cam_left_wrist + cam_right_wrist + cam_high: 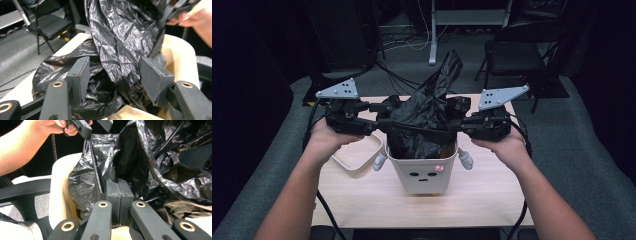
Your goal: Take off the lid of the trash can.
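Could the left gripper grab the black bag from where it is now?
Probably yes. The left gripper has its jaws apart with a fold of the black bag hanging right between them, nothing blocking. The right gripper is pinched shut at the bag's other side.

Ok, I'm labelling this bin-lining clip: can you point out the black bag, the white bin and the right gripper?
black bag (427, 112), high view, on its crumpled middle above the bin.
white bin (422, 175), high view, on its front wall with the face.
right gripper (119, 192), right gripper view, where its closed jaws pinch the bag's plastic.
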Available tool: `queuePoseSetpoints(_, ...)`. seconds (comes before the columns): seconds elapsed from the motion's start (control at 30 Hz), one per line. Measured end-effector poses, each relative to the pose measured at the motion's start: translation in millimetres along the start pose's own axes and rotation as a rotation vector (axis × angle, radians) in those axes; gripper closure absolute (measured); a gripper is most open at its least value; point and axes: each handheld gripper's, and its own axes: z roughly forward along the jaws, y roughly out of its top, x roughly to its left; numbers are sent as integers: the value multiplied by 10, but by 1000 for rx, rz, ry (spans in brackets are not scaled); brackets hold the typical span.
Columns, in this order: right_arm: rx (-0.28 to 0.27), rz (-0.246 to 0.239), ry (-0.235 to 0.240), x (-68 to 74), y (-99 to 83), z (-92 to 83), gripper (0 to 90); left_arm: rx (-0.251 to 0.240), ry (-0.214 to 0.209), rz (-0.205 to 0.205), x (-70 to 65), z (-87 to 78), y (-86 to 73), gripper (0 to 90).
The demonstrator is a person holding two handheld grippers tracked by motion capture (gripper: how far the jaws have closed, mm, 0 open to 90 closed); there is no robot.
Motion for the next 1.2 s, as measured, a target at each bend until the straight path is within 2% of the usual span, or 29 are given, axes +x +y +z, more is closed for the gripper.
queuePoseSetpoints(0.17, 6, 2, -5, -11, -58, -26, 898, -19, -6, 8, 11, -88, 50, 428)
queuePoseSetpoints(0.27, 3, 2, -1, -31, -110, -57, 898, -19, 2, -1, 40, -82, 69, 431)
queuePoseSetpoints(0.3, -2, 3, 4, -32, -133, -70, 898, -16, 2, -10, 54, -59, 69, 432)
queuePoseSetpoints(0.4, -10, 6, 7, -16, -169, -96, 897, 31, -15, -31, 101, 125, 40, 429)
queuePoseSetpoints(0.5, -16, 2, 13, 20, -194, -125, 896, 52, -61, -31, 88, 288, -5, 428)
queuePoseSetpoints(0.57, -19, 3, 15, 36, -217, -148, 896, 68, -71, -26, 76, 364, -29, 422)
queuePoseSetpoints(0.67, -21, 2, 15, 41, -251, -176, 896, 101, -57, -11, 89, 442, -73, 442)
queuePoseSetpoints(0.8, -23, 14, 12, 29, -295, -209, 895, 116, -35, -8, 130, 476, -129, 530)
queuePoseSetpoints(0.87, -24, 20, 9, 21, -312, -218, 895, 110, -27, 3, 140, 473, -147, 618)
queuePoseSetpoints(0.93, -27, 28, 7, 13, -336, -229, 894, 118, -7, 11, 151, 459, -147, 758)
queuePoseSetpoints(1.03, -32, 30, -1, -1, -368, -245, 894, 123, 19, 23, 164, 429, -131, 857)
queuePoseSetpoints(1.1, -36, 33, -4, -9, -384, -256, 894, 111, 45, 22, 172, 389, -113, 878)
queuePoseSetpoints(1.2, -36, 40, -22, -25, -413, -280, 894, 58, 88, 13, 206, 247, -72, 887)
